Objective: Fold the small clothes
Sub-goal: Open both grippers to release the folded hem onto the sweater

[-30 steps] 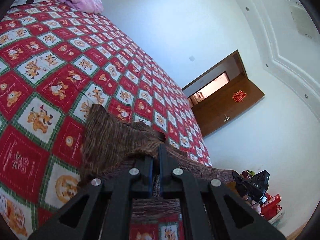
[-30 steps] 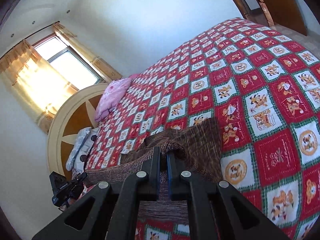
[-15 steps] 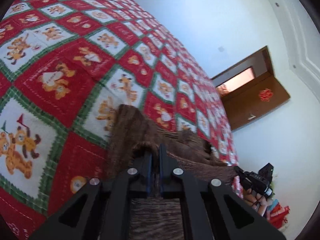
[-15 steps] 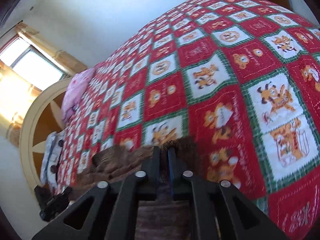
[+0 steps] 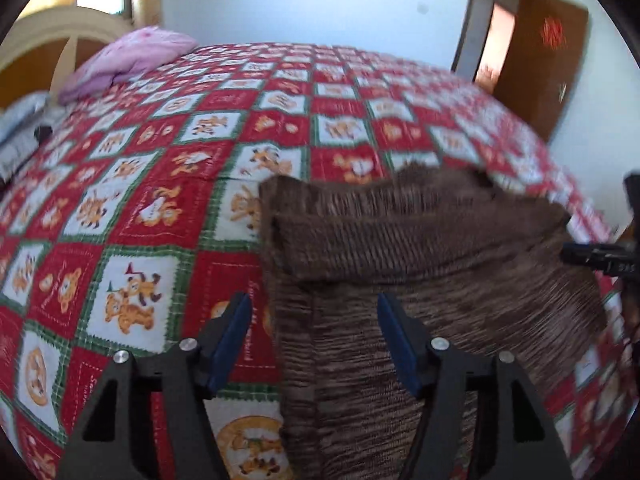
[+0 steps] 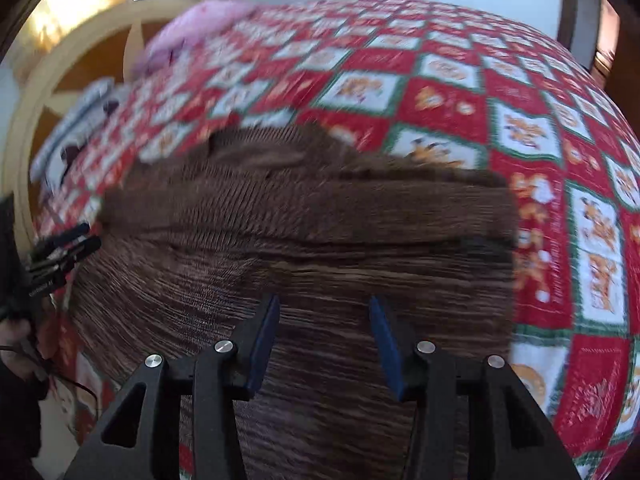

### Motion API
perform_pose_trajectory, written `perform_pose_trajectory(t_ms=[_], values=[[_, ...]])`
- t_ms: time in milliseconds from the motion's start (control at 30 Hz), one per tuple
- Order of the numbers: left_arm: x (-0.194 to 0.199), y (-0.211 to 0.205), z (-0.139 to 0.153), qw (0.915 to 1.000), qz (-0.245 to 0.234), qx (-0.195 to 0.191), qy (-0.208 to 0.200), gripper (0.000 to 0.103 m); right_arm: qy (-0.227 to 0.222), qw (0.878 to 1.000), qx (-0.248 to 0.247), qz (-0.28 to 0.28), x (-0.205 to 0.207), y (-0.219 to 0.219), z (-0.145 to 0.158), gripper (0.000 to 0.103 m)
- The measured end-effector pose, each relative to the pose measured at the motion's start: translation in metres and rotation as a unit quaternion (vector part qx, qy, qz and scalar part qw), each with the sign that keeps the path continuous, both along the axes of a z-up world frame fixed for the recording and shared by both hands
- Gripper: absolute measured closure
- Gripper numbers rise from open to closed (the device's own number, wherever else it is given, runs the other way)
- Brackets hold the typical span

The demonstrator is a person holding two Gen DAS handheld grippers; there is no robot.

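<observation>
- Brown knit garment (image 5: pixel 420 248) lies flat on the bed (image 5: pixel 168 184) w/ red bear-print quilt; far part is doubled over toward the grippers, fold band running approx 9-to-3 o'clock in both views.
- Left gripper (image 5: pixel 314 334): jaws spread wide, nothing btwn them. It sits over garment's left edge: left finger over bare quilt, right finger over cloth. Edge runs 12-to-6 right btwn the fingers.
- Right gripper (image 6: pixel 324 332): also released, empty; both fingers over cloth body, garment's right edge off at approx 3 o'clock.
- Key relation: garment's bulk is at 12 o'clock from both; left gripper is nearer an edge, so prob. the easier re-grip.
- Pink pillow (image 5: pixel 124 60) far at 11 o'clock, well apart.
- Right view blurred; contact w/ cloth can't be told.
</observation>
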State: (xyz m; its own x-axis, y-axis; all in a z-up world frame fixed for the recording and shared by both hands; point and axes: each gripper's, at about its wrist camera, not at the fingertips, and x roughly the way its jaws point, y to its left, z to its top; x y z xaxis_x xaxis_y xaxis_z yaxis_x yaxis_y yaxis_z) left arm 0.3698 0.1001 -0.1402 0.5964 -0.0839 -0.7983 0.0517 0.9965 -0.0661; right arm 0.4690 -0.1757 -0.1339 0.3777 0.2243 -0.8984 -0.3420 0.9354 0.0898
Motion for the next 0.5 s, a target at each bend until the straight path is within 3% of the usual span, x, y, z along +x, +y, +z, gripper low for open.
perform_pose_trajectory(t_ms=[133,233,400,500], values=[[0.028,-0.003,-0.018,0.9972,0.044,0.047,0.038,0.032,-0.056,0.997,-0.04,-0.025,0.038,0.022,0.01,0.055],[0.046,0.015,-0.009,0.9942,0.095,0.047,0.019,0.028,-0.12,0.99,-0.019,-0.068,0.059,0.019,0.039,0.055],[0.04,0.052,0.008,0.9888,0.149,0.004,0.0,0.026,-0.11,0.99,0.022,-0.084,0.041,0.002,0.043,0.051],[0.022,0.06,0.006,0.9883,0.151,0.02,0.001,0.026,-0.106,0.99,0.021,-0.088,0.018,-0.014,0.036,0.051]])
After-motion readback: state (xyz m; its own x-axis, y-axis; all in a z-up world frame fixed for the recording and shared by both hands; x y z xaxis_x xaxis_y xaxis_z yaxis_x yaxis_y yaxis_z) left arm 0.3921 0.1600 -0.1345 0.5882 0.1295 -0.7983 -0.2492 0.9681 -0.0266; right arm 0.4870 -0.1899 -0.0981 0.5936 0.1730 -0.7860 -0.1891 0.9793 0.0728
